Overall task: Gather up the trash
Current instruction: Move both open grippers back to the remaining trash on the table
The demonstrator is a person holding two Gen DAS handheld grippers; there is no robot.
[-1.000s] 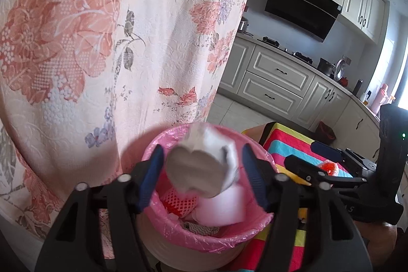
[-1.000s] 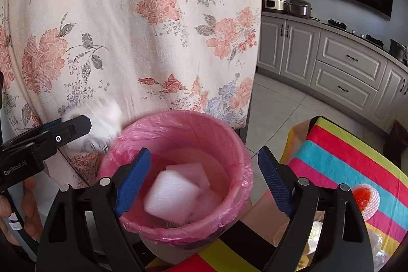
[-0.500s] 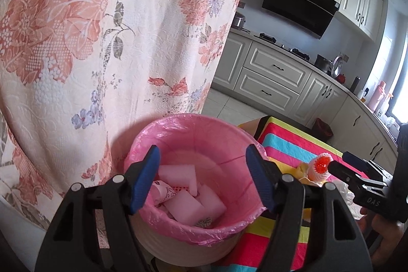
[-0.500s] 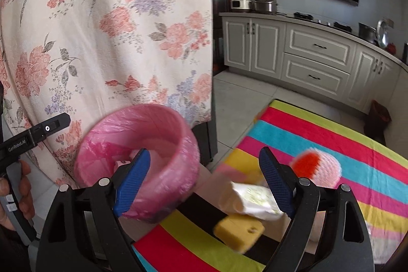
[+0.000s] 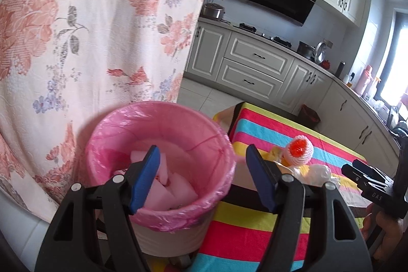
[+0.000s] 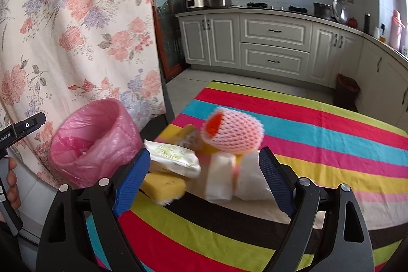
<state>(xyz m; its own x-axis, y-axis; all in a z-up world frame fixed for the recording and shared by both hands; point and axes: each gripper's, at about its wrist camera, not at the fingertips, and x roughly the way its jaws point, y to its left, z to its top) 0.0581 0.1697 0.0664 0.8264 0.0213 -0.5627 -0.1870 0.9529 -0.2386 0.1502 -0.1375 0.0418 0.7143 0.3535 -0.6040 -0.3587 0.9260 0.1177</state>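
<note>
Left wrist view: your left gripper [image 5: 201, 177] hangs over the bin [image 5: 158, 170], fingers [image 5: 145, 177] parted about midway, nothing between them. The bin has a pink liner and pale foam chunks [image 5: 165, 185] inside; it sits at the tabletop's corner, against the floral curtain [image 5: 89, 29]. The leftover trash lies right of the bin.

Right wrist view: your right gripper [image 6: 201, 180] is open wide and empty, aimed at the trash pile [image 6: 204, 157] on the striped cloth [image 6: 318, 134]. There's a foam fruit net [image 6: 234, 134], a tissue pack [image 6: 176, 157], a yellow sponge [image 6: 163, 185] and white foam blocks [image 6: 237, 175], all touching or overlapping; blur makes the edges unsure. Likely all light, soft and squashy, nothing fragile. Pinch the net across its middle, the blocks across their short faces; the pack's wrapper may be slick.

The cloth may bunch if you drag on it. Kitchen cabinets [image 6: 275, 42] stand behind, well apart.
</note>
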